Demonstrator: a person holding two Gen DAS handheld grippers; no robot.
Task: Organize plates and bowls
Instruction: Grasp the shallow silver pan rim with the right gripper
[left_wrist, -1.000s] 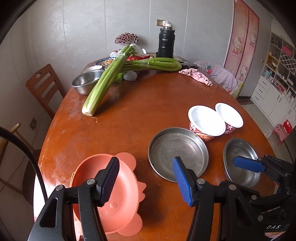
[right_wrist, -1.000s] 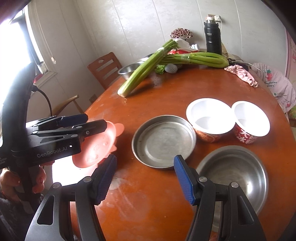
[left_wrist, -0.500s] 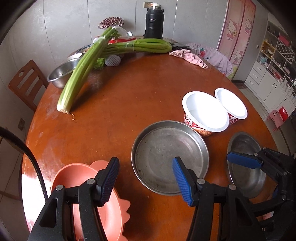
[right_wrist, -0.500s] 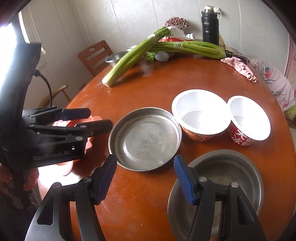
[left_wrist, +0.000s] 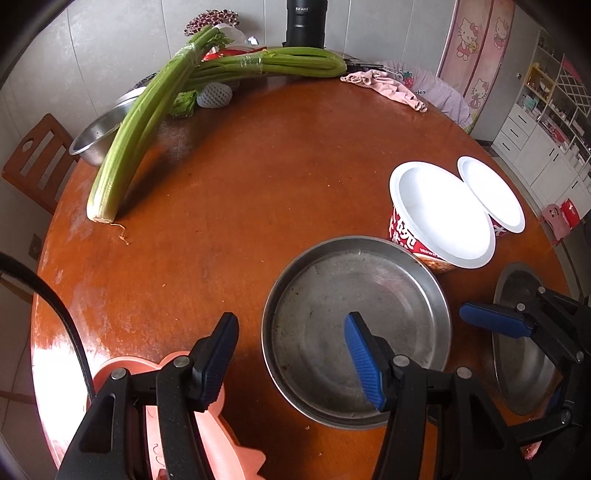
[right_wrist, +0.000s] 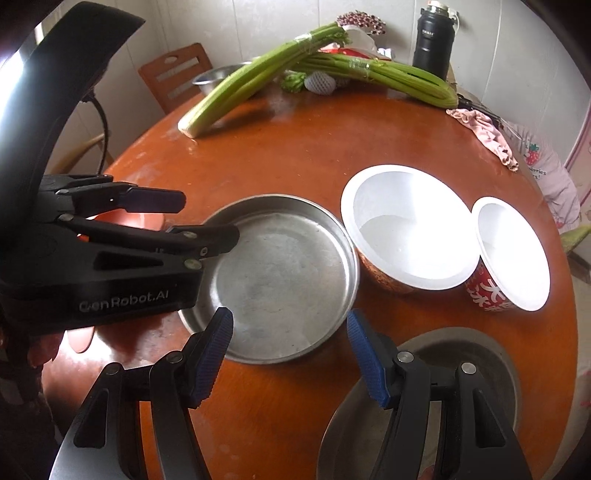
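Note:
A flat steel plate (left_wrist: 354, 295) (right_wrist: 280, 266) lies on the round wooden table (left_wrist: 258, 177). A steel bowl (left_wrist: 524, 373) (right_wrist: 480, 354) is to its right, and a pink plastic plate (left_wrist: 214, 446) (right_wrist: 136, 221) to its left. Behind them stand a large paper bowl (left_wrist: 443, 214) (right_wrist: 406, 229) and a small one (left_wrist: 491, 192) (right_wrist: 513, 254). My left gripper (left_wrist: 291, 354) (right_wrist: 208, 219) is open astride the steel plate's left rim, holding nothing. My right gripper (right_wrist: 291, 354) (left_wrist: 495, 325) is open and empty, low between the steel plate and the steel bowl.
Two celery bunches (left_wrist: 147, 122) lie across the far side, one resting on a steel basin (left_wrist: 99, 136). A black thermos (right_wrist: 430, 40), a pink cloth (left_wrist: 391, 88) and a foam-netted fruit (left_wrist: 214, 96) are at the back. A wooden chair (left_wrist: 37, 162) stands at the left.
Both grippers have come forward and down over the steel plate and the steel bowl. The pink plate has slipped toward the left view's bottom edge. Jaw widths look the same.

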